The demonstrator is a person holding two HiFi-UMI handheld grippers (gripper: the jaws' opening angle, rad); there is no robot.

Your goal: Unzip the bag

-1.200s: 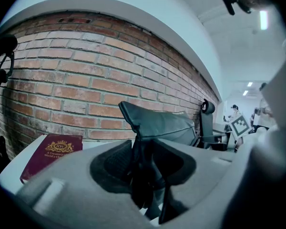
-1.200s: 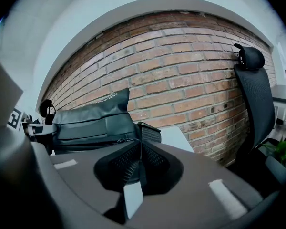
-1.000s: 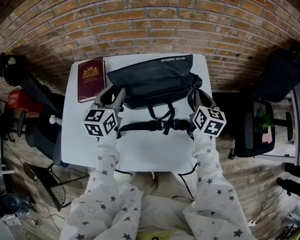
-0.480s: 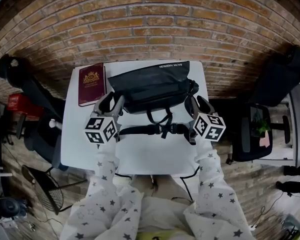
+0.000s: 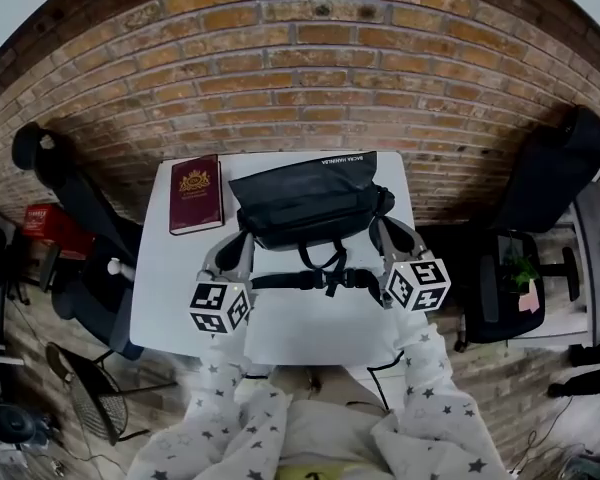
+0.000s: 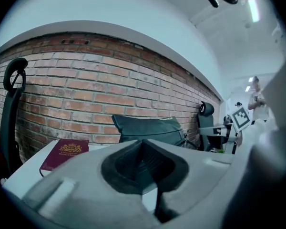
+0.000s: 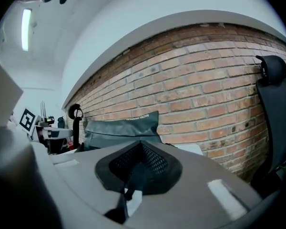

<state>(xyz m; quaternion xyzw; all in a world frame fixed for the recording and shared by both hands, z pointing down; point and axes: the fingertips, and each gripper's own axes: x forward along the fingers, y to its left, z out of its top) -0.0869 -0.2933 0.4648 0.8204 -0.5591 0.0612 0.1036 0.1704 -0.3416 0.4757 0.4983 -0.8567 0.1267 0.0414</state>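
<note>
On the white table (image 5: 170,278), the black bag (image 5: 305,193) lies at the far edge, its back against the brick wall (image 5: 300,58). It lies flat with its printed top edge toward the wall. Its closure is not legible in any view, so the state of the zip cannot be confirmed.

Items noted, placed by the bag:
- A maroon book (image 5: 196,194) with a gold crest lies just beside the bag's left end, apart from it and flat on the table.
- A black strap with a buckle (image 5: 320,280) runs across the table on the bag's near side. A small handle loop (image 5: 320,253) hangs between bag and strap.
- A dark office chair (image 5: 555,168) stands off the table, well apart from the bag's right end.

Left gripper (image 5: 235,246): positioned at the bag's near left corner. Its own view shows the jaws brought together, with nothing between them. The bag (image 6: 148,128) and the book (image 6: 66,152) sit beyond the tips.

Right gripper (image 5: 392,233): positioned at the bag's near right corner, close to the strap's end. Its jaws are likewise pressed together and empty, with the bag (image 7: 121,128) ahead of them. Contact with the bag cannot be confirmed for either gripper.
</note>
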